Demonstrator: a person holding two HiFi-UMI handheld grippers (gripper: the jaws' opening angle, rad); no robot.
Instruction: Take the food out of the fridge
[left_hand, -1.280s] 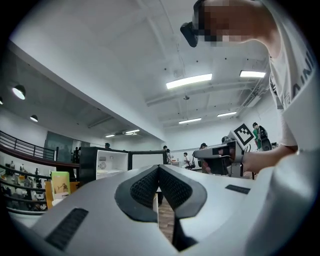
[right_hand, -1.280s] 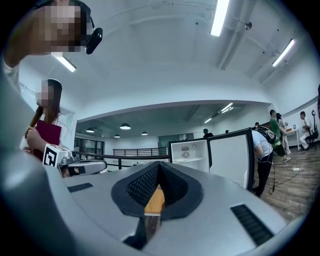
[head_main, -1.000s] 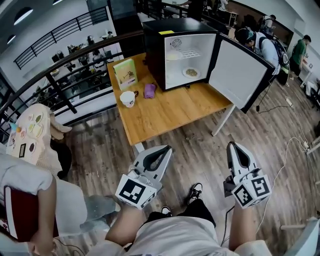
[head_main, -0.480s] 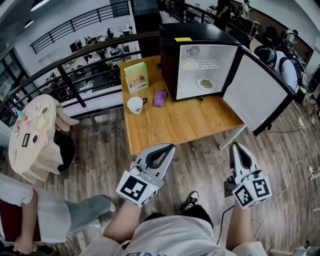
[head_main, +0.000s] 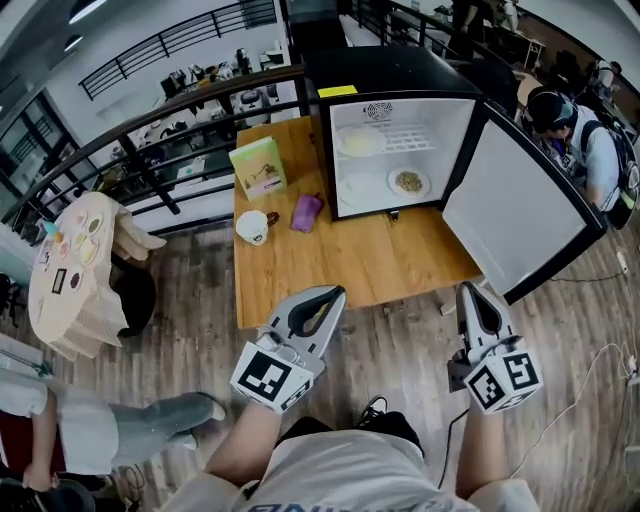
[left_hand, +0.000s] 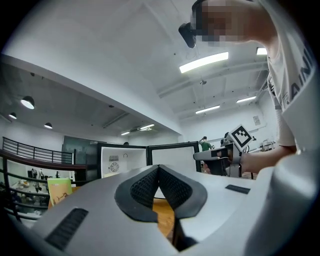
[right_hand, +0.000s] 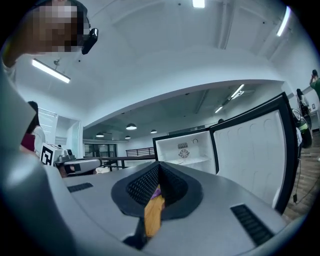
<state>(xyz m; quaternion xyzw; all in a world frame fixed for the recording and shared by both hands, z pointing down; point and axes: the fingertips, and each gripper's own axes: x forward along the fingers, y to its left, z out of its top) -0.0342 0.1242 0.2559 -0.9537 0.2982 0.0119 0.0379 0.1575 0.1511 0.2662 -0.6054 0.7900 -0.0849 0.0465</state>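
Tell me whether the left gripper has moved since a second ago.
Yes: the left gripper has advanced toward the table, now overlapping its near edge.

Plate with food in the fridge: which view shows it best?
Head view. It looks down into the open fridge and shows the plate with its food in the lower compartment, unobstructed. Both gripper views show only the fridge's upper interior; their own jaws hide the lower part, so the plate is not visible.
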